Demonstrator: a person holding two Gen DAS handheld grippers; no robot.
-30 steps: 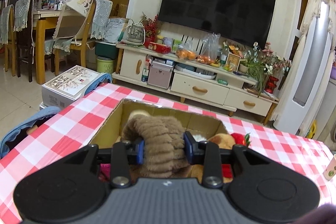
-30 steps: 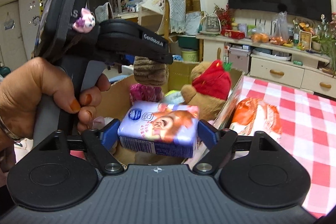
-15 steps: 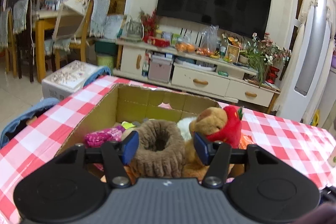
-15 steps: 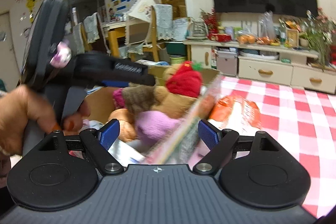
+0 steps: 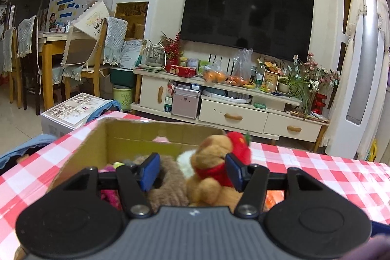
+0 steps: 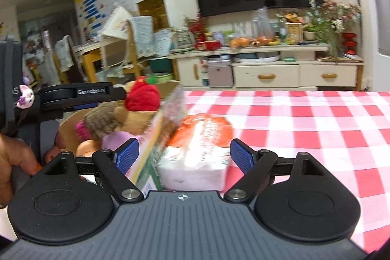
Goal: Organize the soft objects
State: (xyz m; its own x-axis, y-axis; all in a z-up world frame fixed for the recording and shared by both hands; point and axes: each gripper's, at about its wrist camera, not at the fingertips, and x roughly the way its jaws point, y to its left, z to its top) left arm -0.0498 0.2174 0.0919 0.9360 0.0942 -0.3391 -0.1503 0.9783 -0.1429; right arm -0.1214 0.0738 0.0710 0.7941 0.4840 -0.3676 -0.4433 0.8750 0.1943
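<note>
A cardboard box (image 5: 117, 135) sits on the red-checked table (image 5: 316, 169) and holds soft toys: a brown bear with a red strawberry hat (image 5: 214, 162), a brown knitted piece (image 5: 168, 189) and a pink item (image 5: 109, 194). My left gripper (image 5: 191, 168) is open and empty above the box. My right gripper (image 6: 184, 156) is open and empty, over the box's right wall (image 6: 156, 138) and an orange-and-white tissue pack (image 6: 199, 145) beside the box. The bear (image 6: 141, 101) and the left gripper's body (image 6: 80, 95) show in the right wrist view.
A TV stand (image 5: 231, 104) with drawers and clutter stands beyond the table. A white appliance column (image 5: 360, 65) is at the right. Chairs and a dining table (image 5: 61, 52) are at the left. A white carton (image 5: 73, 111) sits on the floor.
My left gripper let go of the brown knitted piece into the box, opened and drew back. My right gripper released the blue tissue pack into the box and swung right over the orange pack.
</note>
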